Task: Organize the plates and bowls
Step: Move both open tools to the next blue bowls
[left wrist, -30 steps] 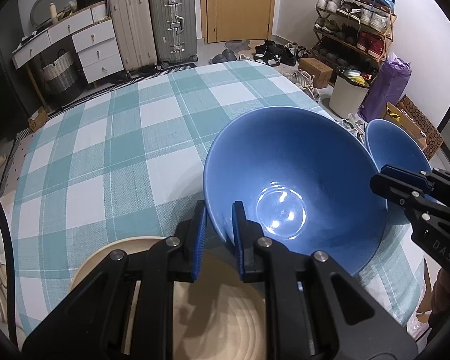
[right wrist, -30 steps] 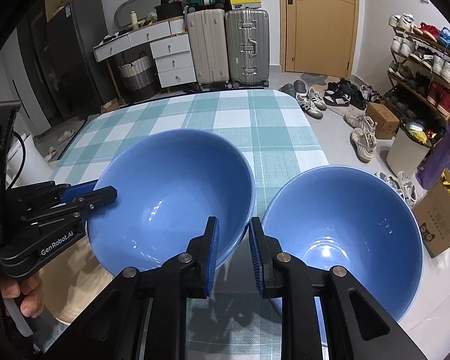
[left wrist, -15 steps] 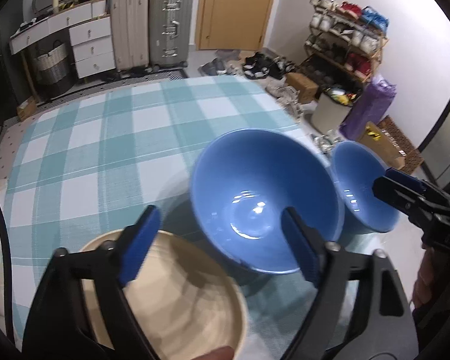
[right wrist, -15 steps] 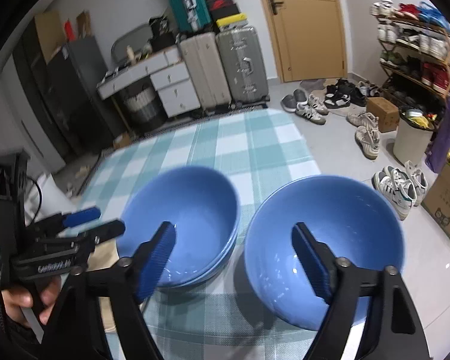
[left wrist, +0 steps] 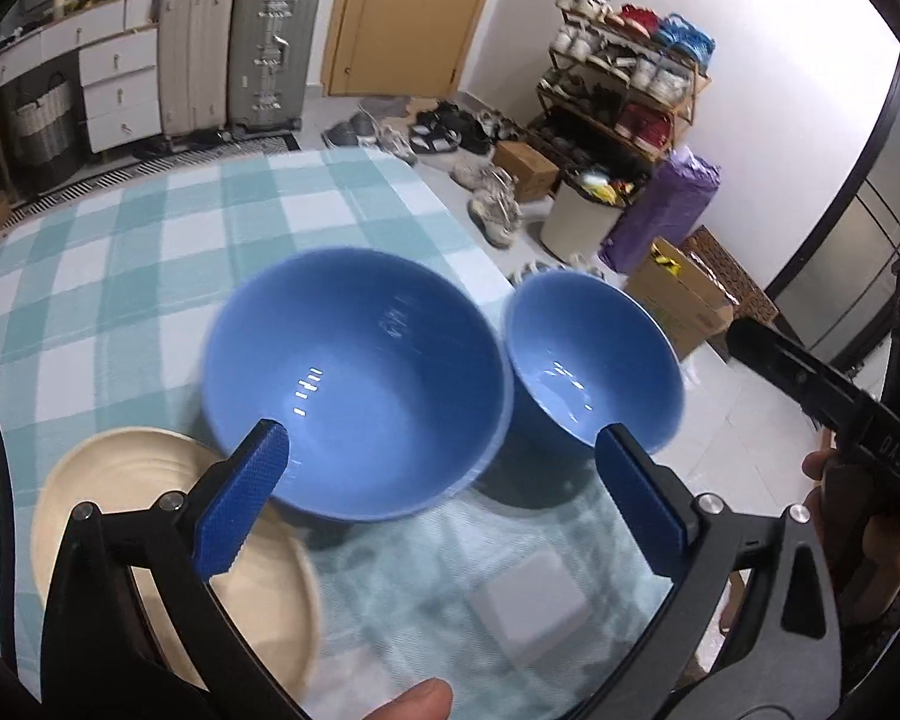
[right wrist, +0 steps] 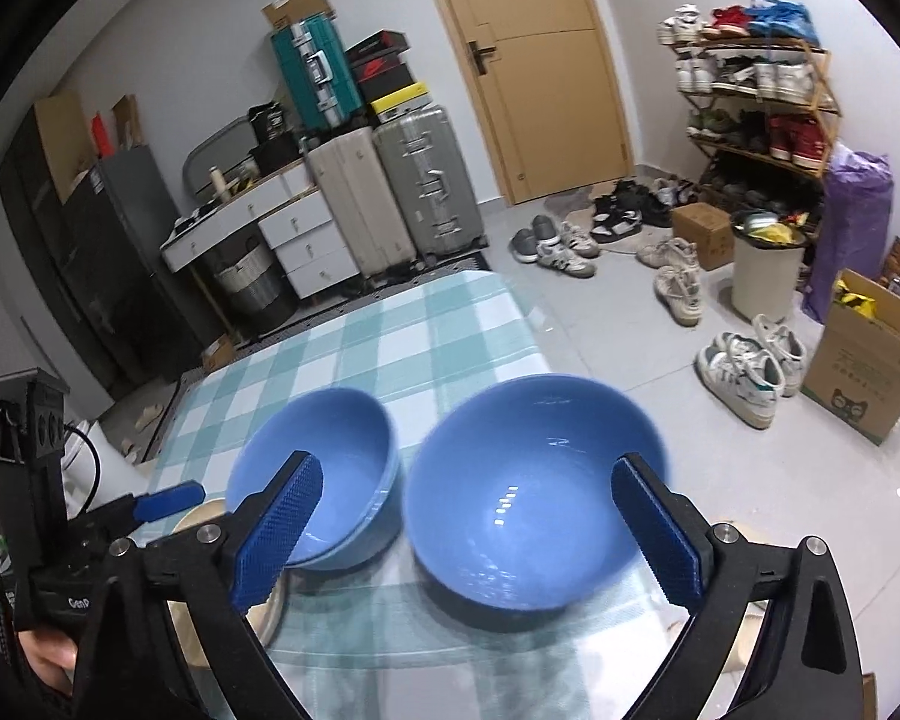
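Two blue bowls stand side by side on the checked tablecloth (left wrist: 150, 252). The left blue bowl (left wrist: 354, 384) also shows in the right wrist view (right wrist: 324, 480). The right blue bowl (left wrist: 594, 360) sits near the table's right edge and also shows in the right wrist view (right wrist: 534, 492). A cream plate (left wrist: 150, 480) lies at the near left, partly under the left bowl's side. My left gripper (left wrist: 444, 498) is open and empty above the near side of the left bowl. My right gripper (right wrist: 468, 534) is open and empty above the right bowl.
The table's right edge runs just past the right bowl, with floor, shoes (right wrist: 744, 366) and a cardboard box (right wrist: 870, 360) below. Suitcases (right wrist: 390, 192), drawers and a door stand at the back. A shoe rack (left wrist: 624, 84) is at the right wall.
Both grippers went from shut on the bowl rims to open and pulled back and up. The two bowls now stand free on the cloth.
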The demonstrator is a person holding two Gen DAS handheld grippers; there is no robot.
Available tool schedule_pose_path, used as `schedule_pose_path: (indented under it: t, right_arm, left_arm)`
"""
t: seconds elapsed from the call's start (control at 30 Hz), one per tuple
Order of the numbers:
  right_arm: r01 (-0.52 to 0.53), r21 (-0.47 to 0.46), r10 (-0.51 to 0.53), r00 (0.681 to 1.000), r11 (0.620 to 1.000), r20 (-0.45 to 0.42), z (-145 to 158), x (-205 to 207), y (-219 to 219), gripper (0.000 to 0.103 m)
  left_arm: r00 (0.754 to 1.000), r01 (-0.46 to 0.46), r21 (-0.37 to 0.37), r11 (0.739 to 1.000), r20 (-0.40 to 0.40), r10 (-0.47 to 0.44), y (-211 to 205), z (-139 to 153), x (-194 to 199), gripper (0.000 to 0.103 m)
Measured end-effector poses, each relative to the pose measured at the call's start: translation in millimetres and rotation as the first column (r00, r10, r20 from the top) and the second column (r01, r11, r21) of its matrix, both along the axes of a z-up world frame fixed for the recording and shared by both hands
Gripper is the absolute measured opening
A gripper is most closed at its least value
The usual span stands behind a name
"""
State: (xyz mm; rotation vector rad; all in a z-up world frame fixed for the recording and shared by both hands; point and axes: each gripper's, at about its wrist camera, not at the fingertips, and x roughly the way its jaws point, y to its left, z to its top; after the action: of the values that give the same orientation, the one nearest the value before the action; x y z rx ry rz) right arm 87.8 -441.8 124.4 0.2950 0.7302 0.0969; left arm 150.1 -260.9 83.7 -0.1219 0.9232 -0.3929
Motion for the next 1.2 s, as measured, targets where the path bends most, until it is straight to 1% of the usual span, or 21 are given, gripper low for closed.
schedule_pose_path:
  t: [0.13,0.27,0.37,0.4,0.47,0.53,0.57,0.63,0.7,0.73,0.8,0.83,0.9,1.1,1.2]
  right_arm:
    - [0.049,0.017,-0.049,0.999,0.999,0.002,-3.5,-9.4,-16.9,0.099]
    - [0.1,0.025,-0.1,0.995,0.995,-0.008,-12.3,-13.3,-32.9,0.099]
    - [0.125,0.031,-0.124,0.992,0.992,-0.019,-20.1,-13.5,-41.8,0.099]
    - [0.129,0.036,-0.128,0.991,0.991,-0.022,-22.8,-14.7,-45.4,0.099]
    - [0.126,0.041,-0.126,0.992,0.991,-0.022,-27.1,-15.4,-48.8,0.099]
    - [0.119,0.041,-0.118,0.993,0.992,-0.023,-32.0,-15.8,-51.8,0.099]
    - [0.115,0.041,-0.114,0.993,0.993,-0.025,-34.4,-15.6,-52.9,0.099]
    - [0.102,0.044,-0.1,0.994,0.994,-0.04,-41.4,-12.1,-53.9,0.093]
    - [0.092,0.041,-0.09,0.994,0.995,-0.054,-47.3,-9.3,-53.6,0.082]
    - [0.092,0.037,-0.089,0.994,0.995,-0.062,-51.8,-7.6,-54.3,0.08]
    - [0.087,0.043,-0.084,0.994,0.995,-0.071,-57.8,-4.8,-55.7,0.073]
    - [0.083,0.051,-0.08,0.994,0.995,-0.073,-60.9,-2.8,-56.6,0.071]
    - [0.08,0.057,-0.075,0.994,0.995,-0.084,-67.1,1.5,-57.5,0.056]
    - [0.081,0.07,-0.073,0.991,0.994,-0.11,-84.2,15.1,-59.7,0.05]
    - [0.081,0.068,-0.073,0.99,0.994,-0.118,-87.6,21.6,-60.8,0.049]
  left_arm:
    - [0.998,0.054,-0.026,0.998,-0.044,-0.055,-27.8,-5.7,-5.8,0.102]
    - [0.993,0.103,-0.037,0.994,-0.052,-0.105,-47.6,-7.1,-10.4,0.1]
    - [0.989,0.136,-0.047,0.99,-0.058,-0.138,-61.1,-7.9,-13.6,0.092]
    - [0.986,0.147,-0.055,0.988,-0.065,-0.15,-64.6,-8.9,-13.9,0.087]
    - [0.98,0.17,-0.085,0.982,-0.091,-0.178,-72.4,-13.3,-14.0,0.081]
    - [0.975,0.179,-0.113,0.977,-0.109,-0.191,-78.1,-18.0,-13.1,0.07]
    - [0.974,0.181,-0.119,0.976,-0.119,-0.195,-81.7,-20.8,-12.2,0.068]
    - [0.973,0.172,-0.118,0.978,-0.136,-0.188,-84.2,-28.0,-7.0,0.059]
    - [0.97,0.166,-0.123,0.978,-0.156,-0.185,-87.2,-34.5,-2.0,0.055]
    - [0.969,0.165,-0.126,0.978,-0.165,-0.185,-89.4,-37.1,-0.7,0.053]
    - [0.968,0.161,-0.122,0.979,-0.175,-0.181,-93.5,-41.7,1.6,0.053]
    - [0.968,0.16,-0.117,0.98,-0.178,-0.179,-95.6,-43.4,2.6,0.053]
    - [0.968,0.154,-0.11,0.982,-0.185,-0.172,-99.3,-47.8,5.2,0.053]
    - [0.971,0.144,-0.08,0.986,-0.178,-0.156,-106.9,-55.0,15.8,0.053]
    - [0.972,0.145,-0.07,0.987,-0.177,-0.156,-110.2,-57.9,20.4,0.053]
